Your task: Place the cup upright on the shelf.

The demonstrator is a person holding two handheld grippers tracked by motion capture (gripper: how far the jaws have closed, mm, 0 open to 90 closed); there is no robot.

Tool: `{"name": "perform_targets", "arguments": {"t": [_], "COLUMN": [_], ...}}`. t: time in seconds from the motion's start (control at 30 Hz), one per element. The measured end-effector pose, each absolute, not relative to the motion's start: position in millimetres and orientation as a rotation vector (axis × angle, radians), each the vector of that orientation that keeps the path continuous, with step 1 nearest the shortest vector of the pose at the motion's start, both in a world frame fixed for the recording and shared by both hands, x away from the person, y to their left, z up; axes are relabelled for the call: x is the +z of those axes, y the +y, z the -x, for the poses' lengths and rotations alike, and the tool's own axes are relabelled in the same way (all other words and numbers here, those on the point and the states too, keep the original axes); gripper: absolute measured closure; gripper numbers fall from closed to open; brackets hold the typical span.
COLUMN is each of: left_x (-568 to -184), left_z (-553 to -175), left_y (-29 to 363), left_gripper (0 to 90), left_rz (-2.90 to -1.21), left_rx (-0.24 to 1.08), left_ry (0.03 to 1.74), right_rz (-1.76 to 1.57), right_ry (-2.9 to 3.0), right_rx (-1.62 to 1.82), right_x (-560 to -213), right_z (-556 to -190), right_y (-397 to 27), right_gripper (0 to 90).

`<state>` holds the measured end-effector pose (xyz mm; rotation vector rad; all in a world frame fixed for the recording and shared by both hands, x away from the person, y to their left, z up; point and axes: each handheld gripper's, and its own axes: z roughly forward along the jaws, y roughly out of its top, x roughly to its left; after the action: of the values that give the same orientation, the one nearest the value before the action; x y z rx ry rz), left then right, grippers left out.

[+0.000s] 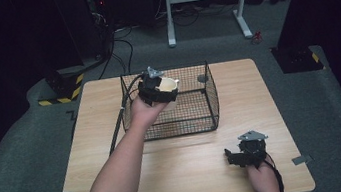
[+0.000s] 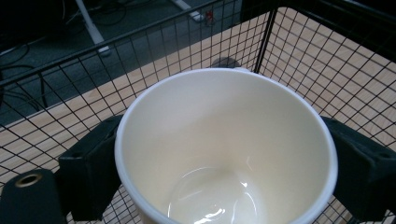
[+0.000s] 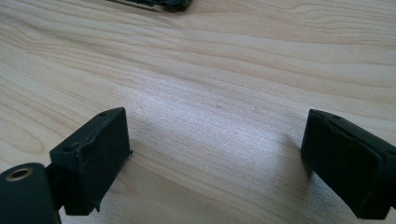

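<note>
The left tongs grip a white cup by its sides over the far-left part of the wire basket, where a hasty release could tip it, while the right tongs rest open on the near-right tabletop.

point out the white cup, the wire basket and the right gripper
white cup (image 2: 224, 140): left gripper view, inner wall.
wire basket (image 1: 210, 90): high view, right side wall.
right gripper (image 3: 215, 163): right gripper view, midway between its open jaws, over the table.
</note>
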<state>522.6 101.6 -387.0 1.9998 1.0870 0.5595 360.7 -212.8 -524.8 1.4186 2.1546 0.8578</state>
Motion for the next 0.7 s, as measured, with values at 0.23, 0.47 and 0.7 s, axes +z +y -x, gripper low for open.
{"name": "perform_targets", "arguments": {"t": [0.23, 0.47, 0.7], "left_x": [-395.2, -402.4, -408.8], "left_z": [-531.2, -537.7, -543.1], "left_y": [100.0, 99.3, 95.5], "left_gripper": [10.7, 10.7, 10.7], "left_rz": [-2.046, -2.092, -2.146], "left_rx": [0.530, 0.516, 0.507], "left_ry": [1.124, 1.162, 1.191], "right_rz": [-1.420, -1.418, -1.416], "right_ry": [2.156, 2.155, 2.155], "right_rx": [0.857, 0.859, 0.859], "right_x": [-524.7, -524.8, -524.8], "right_z": [-360.6, -360.7, -360.7], "right_y": [-212.8, -212.8, -212.8], "right_gripper": [7.7, 7.8, 7.8]}}
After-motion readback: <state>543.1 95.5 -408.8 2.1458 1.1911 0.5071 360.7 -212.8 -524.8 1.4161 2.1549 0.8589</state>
